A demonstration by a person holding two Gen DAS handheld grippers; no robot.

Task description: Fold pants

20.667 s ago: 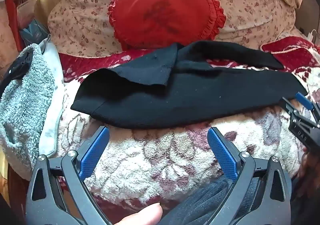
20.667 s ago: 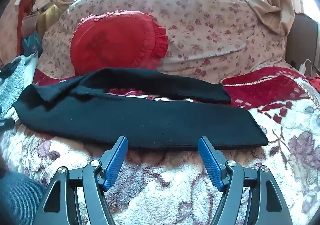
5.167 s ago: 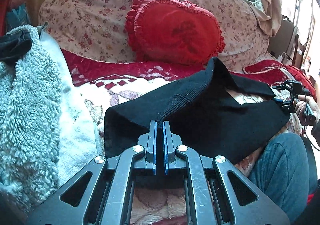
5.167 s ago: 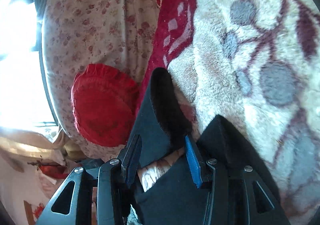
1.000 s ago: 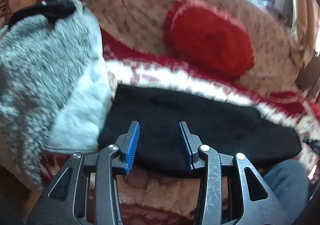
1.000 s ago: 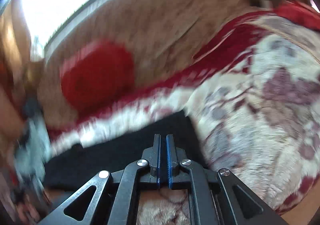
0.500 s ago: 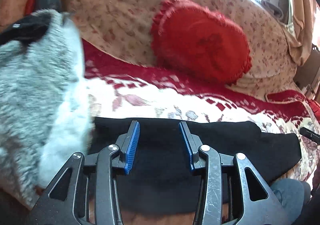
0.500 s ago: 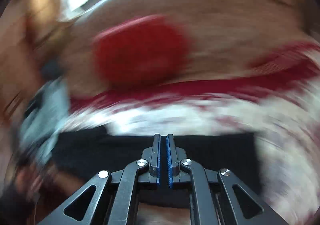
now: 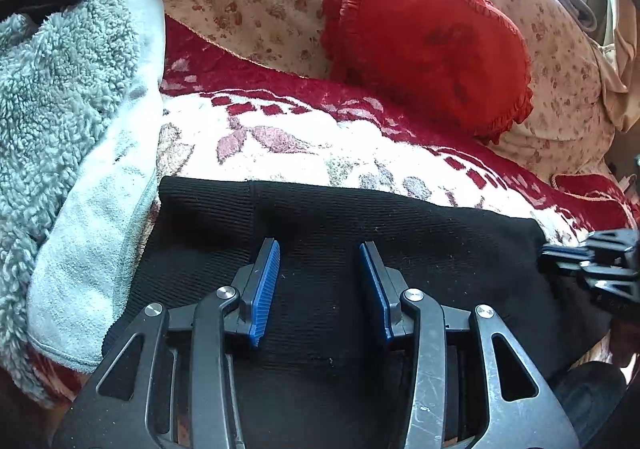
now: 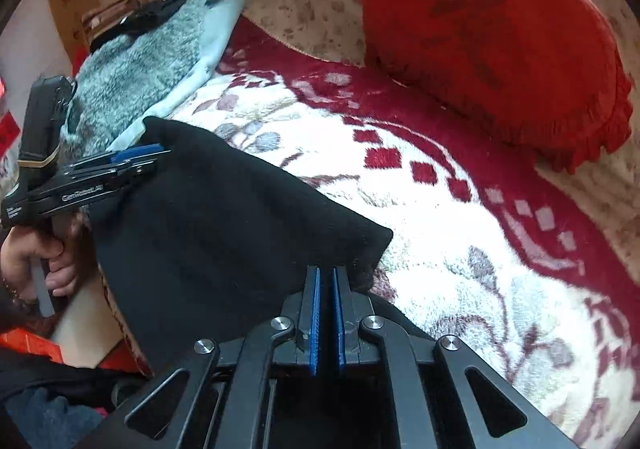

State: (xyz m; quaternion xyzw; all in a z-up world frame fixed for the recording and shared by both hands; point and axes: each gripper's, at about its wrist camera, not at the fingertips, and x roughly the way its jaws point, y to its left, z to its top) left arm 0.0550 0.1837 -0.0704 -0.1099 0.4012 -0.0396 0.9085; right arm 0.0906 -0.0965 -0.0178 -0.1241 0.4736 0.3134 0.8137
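Your right gripper (image 10: pixel 325 313) is pinched closed at the right-hand end of the black pants (image 9: pixel 360 233). From its own camera the blue pads sit almost together just at the cloth's near corner, and no fabric shows between them, so you cannot be sure from here that it has the corner. Your left gripper (image 9: pixel 318 285) hangs over the left end with its jaws apart and nothing between them.

The pants lie as one long black band across the front of the flowered blanket (image 9: pixel 304 133), close to its near edge. Their long axis runs left to right, from the grey fleece (image 9: pixel 60 81) at the blanket's left side toward your right gripper. The red cushion (image 9: pixel 432 37) stands well behind, at the back edge.

That axis likely decides the next move. The band looks already halved lengthwise, so the remaining fold would bring one end over the other along that left-right line. Your right gripper is at the end that seems free to travel; your left is nearer the fleece end and well placed to pin it. Check the right corner is truly caught before you lift.
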